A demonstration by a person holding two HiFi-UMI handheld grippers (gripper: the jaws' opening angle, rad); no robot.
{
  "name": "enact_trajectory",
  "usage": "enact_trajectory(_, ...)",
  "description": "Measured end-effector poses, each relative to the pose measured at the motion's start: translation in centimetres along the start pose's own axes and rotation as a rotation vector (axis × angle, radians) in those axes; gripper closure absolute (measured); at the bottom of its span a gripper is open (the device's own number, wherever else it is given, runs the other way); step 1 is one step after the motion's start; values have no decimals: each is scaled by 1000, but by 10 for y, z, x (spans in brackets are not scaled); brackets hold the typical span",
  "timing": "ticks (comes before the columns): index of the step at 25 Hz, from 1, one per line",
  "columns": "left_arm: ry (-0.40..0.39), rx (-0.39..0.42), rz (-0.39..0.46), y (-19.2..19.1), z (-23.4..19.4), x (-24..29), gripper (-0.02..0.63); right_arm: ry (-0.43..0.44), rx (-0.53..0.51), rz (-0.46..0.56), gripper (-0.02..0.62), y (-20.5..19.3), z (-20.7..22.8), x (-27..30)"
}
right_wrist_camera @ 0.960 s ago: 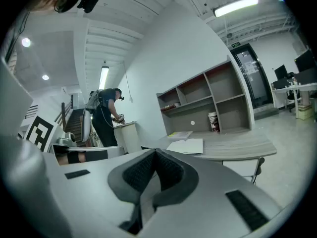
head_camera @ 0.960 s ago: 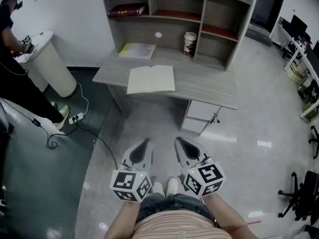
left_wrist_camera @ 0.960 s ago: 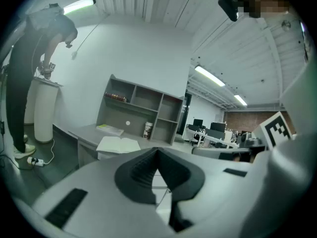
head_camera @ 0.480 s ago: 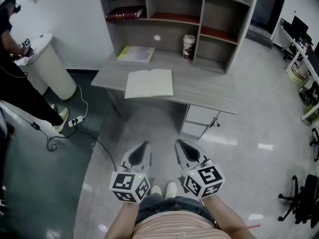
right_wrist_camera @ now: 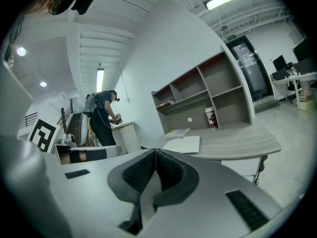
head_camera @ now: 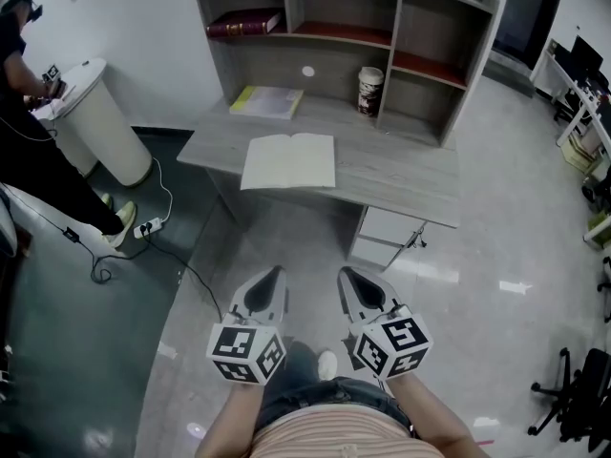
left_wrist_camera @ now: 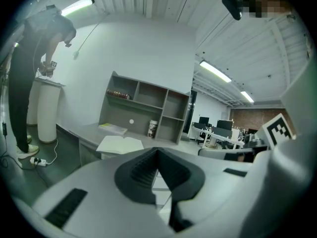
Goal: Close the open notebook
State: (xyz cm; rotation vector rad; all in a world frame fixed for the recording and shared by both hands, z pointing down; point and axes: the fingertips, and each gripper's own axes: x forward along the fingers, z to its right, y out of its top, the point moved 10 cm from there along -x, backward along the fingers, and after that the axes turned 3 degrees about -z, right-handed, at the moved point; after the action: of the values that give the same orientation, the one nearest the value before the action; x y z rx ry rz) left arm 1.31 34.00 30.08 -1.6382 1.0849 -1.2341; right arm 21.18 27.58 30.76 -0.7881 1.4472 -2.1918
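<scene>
The room was an office with a glossy pale grey floor (head_camera: 477,284) and a white wall behind. Against that wall stood a grey wooden desk (head_camera: 401,175) with an open shelf unit (head_camera: 449,55) on its back edge and a white drawer unit (head_camera: 387,232) beneath its right end. At the far left a person in dark clothes (head_camera: 38,170) bent over a tall white cylindrical bin (head_camera: 100,122).

Low in the head view, well short of the desk and above the floor, the wearer held two white tongs side by side, pointing toward the desk. The left gripper (head_camera: 279,271) had its jaws pressed together with nothing between them. The right gripper (head_camera: 346,273) likewise had its tips meeting and held nothing.

The notebook (head_camera: 289,160) lay open and flat near the desk's front edge, left of centre, its pale pages facing up. Behind it, close to the shelf unit, lay a yellow-covered book (head_camera: 267,101). A dark red book (head_camera: 245,23) lay flat in the upper left compartment. A small lidded cup (head_camera: 368,90) stood upright on the desk, just in front of the middle compartment. A white power strip (head_camera: 145,226) with a trailing cable lay on the floor near the bin.
</scene>
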Motion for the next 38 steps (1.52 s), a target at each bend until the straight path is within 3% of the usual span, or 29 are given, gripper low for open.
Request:
enact_trajectory(17,55,12,-31,20,-36,59,594,17,41,-35,586,16,39,59)
enact_trajectory(28,59,-8,-54,51,-113,151,594,-20,43,-65,586,49,74,164)
enact_trajectory(38,99,-35,-127,78,-201,225,594,-44,49,-121,586,79,95,271)
